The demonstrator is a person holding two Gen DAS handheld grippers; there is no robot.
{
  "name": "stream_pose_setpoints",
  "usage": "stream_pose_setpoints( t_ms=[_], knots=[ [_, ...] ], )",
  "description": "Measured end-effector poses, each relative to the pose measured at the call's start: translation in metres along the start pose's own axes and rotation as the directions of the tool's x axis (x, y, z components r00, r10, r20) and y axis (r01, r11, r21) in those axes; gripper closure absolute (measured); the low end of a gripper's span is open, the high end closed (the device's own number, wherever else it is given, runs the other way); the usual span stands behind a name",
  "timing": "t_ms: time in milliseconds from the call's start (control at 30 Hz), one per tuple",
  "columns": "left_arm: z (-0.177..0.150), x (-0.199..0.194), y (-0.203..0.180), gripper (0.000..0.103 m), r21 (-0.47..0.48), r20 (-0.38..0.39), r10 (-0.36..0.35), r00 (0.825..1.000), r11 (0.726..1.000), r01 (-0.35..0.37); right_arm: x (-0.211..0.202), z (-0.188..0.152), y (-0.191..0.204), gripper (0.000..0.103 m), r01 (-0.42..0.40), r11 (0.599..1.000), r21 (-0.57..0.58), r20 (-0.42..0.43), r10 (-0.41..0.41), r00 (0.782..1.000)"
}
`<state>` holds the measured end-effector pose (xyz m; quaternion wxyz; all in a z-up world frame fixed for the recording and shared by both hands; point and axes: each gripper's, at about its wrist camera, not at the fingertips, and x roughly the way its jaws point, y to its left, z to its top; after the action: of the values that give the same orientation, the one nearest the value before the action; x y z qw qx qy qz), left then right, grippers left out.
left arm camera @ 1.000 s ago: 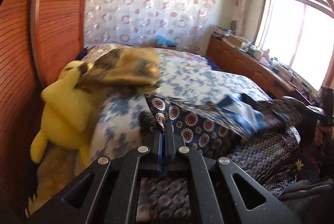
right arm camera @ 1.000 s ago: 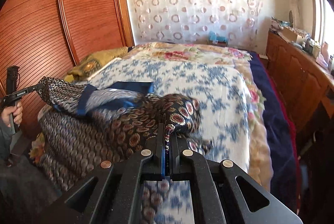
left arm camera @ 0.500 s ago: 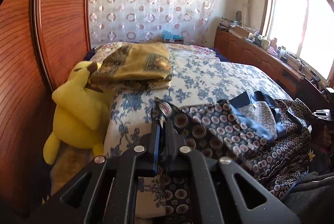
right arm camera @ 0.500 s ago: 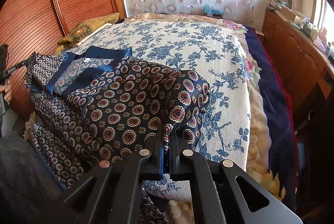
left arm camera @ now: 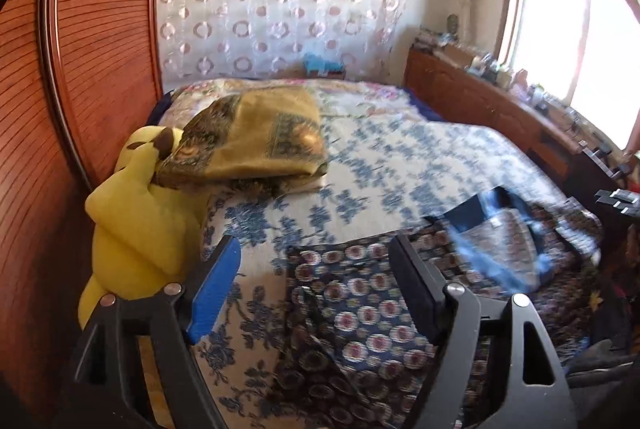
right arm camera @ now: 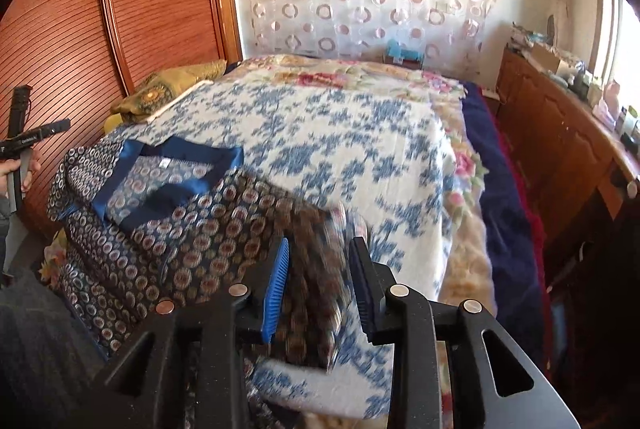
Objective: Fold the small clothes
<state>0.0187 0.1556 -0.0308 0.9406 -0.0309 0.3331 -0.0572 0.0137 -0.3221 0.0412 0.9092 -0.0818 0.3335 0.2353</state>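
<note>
A dark navy garment (left arm camera: pixel 360 309) with round medallions and a blue collar (left arm camera: pixel 476 217) lies spread at the near edge of the bed. My left gripper (left arm camera: pixel 316 269) hovers over its left edge, jaws opening and wide apart, with the cloth lying loose below them. In the right wrist view the garment (right arm camera: pixel 180 229) sits to the left. A blurred fold of it hangs between the opening jaws of my right gripper (right arm camera: pixel 320 269), and the pads stand clear of it. A hand (right arm camera: pixel 16 173) holds the left gripper at that view's left edge.
The bed cover (right arm camera: pixel 340 133) is white with blue flowers. A yellow plush toy (left arm camera: pixel 136 229) and a folded yellow-brown blanket (left arm camera: pixel 256 141) lie at the bed's left side by the wooden wardrobe (left arm camera: pixel 80 69). A cluttered wooden sideboard (right arm camera: pixel 560 133) runs along the right under the window.
Both grippers were shut on corners of the garment and have opened. The cloth has dropped onto the bed, and the left gripper has shifted sideways off its corner.
</note>
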Motion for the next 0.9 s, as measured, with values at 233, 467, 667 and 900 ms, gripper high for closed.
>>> stream_pose_setpoints(
  t_ms=[233,467,667,900],
  knots=[
    [-0.002,0.024,0.01,0.026,-0.018,-0.038,0.043,0.998,0.999,-0.044,0.033,0.013,-0.023,0.06,0.042,0.997,0.057,0.002,-0.042,0.999],
    [-0.004,0.033,0.021,0.026,-0.052,-0.066,0.062,0.996,0.997,-0.065,0.087,0.004,-0.028,0.06,0.048,0.994,0.1,-0.129,-0.035,0.991],
    [-0.007,0.041,0.024,0.026,-0.06,-0.086,0.061,0.994,0.996,-0.067,0.077,0.004,-0.001,0.06,-0.017,0.997,0.072,-0.122,0.026,0.992],
    [-0.006,0.057,0.029,0.026,-0.061,-0.125,0.071,0.99,0.995,-0.079,0.091,0.0,0.005,0.058,0.01,0.998,0.062,-0.153,0.0,0.988]
  ],
)
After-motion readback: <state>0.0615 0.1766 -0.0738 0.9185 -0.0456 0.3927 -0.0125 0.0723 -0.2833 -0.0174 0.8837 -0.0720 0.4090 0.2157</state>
